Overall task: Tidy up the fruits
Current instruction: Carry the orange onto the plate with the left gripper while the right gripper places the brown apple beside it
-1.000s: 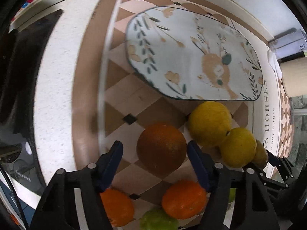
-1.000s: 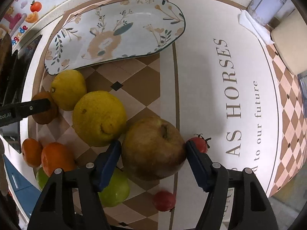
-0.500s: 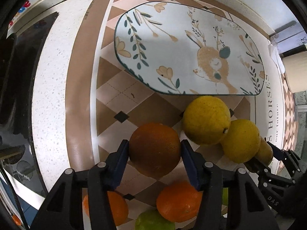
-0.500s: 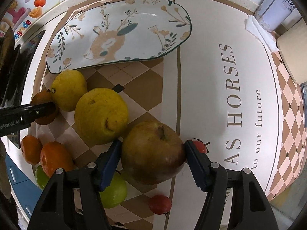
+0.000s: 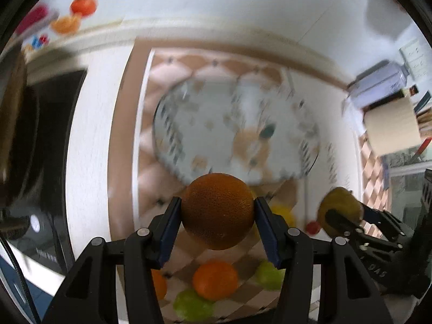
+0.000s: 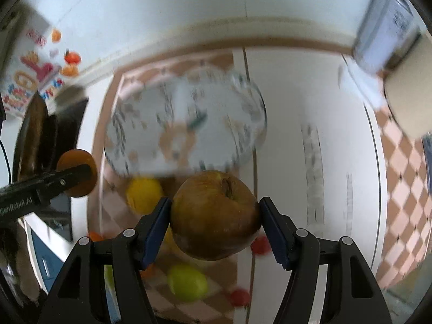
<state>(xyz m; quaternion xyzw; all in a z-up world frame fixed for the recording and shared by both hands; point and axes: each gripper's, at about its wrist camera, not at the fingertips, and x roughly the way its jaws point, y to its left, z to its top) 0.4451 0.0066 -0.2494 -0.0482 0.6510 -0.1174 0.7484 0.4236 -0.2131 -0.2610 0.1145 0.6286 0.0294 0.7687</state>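
Note:
My left gripper (image 5: 217,213) is shut on a dark orange (image 5: 217,210) and holds it in the air, short of the patterned plate (image 5: 232,129). My right gripper (image 6: 216,213) is shut on a brownish apple (image 6: 214,213), also lifted, near the plate's (image 6: 183,124) front edge. The apple also shows at the right in the left wrist view (image 5: 341,206). The dark orange shows at the left in the right wrist view (image 6: 78,172). The background is blurred by motion.
On the checkered mat below lie oranges (image 5: 214,279), green fruits (image 6: 187,282), a yellow citrus (image 6: 144,194) and small red tomatoes (image 6: 260,244). A black appliance (image 5: 51,140) stands at the left. A beige container (image 5: 391,125) and a clear box (image 5: 378,83) stand at the back right.
Both grippers have closed on their fruits and lifted them off the mat. The views have tilted up toward the plate and the wall.

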